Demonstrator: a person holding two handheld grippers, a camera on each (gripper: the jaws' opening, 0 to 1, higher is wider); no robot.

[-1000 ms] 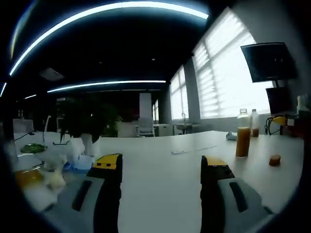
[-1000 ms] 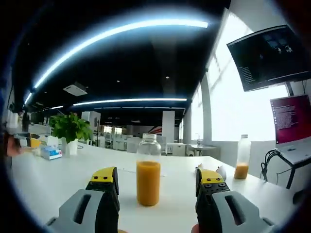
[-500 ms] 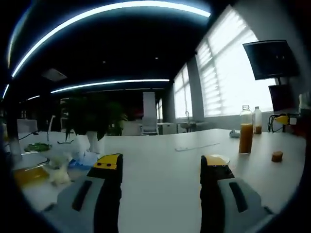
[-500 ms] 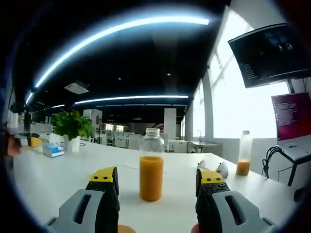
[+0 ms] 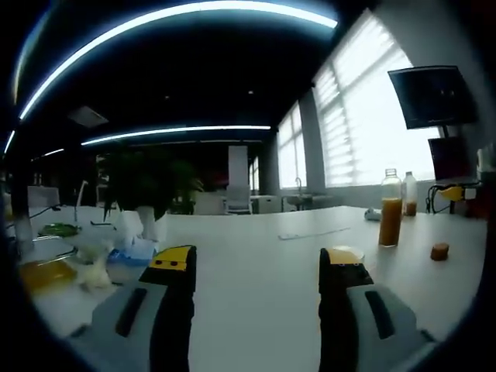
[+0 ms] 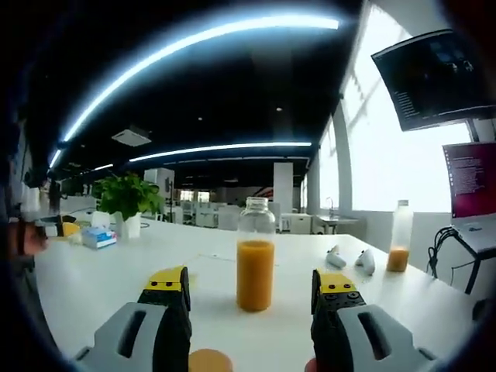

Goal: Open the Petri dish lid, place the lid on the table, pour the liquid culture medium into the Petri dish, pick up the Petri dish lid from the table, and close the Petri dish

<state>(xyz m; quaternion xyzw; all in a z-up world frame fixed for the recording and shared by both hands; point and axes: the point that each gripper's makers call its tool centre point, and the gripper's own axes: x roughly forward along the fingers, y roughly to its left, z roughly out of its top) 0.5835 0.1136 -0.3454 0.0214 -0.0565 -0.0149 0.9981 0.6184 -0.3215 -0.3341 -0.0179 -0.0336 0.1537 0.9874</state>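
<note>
In the right gripper view an uncapped glass bottle (image 6: 256,267), half full of orange liquid, stands upright on the white table (image 6: 101,287). My right gripper (image 6: 252,283) is open, and the bottle stands ahead in the gap between the jaws, touching neither. An orange cap (image 6: 209,361) lies on the table near the jaws' base. In the left gripper view my left gripper (image 5: 256,263) is open and holds nothing. A shallow round pale dish (image 5: 345,253) lies just beyond its right jaw tip. The orange bottle (image 5: 390,211) and cap (image 5: 439,251) stand further right.
A second bottle (image 6: 399,248) and two small white objects (image 6: 335,256) stand at the right. A laptop (image 6: 469,194) and monitor (image 6: 434,77) are beyond them. A plant (image 5: 143,190), tissue box (image 5: 128,252) and dishes with orange (image 5: 46,273) and green (image 5: 58,229) contents sit left.
The right gripper view has shifted, so the orange bottle now sits further right and lower between the jaws. The left gripper view has moved slightly. Both grippers stay open.
</note>
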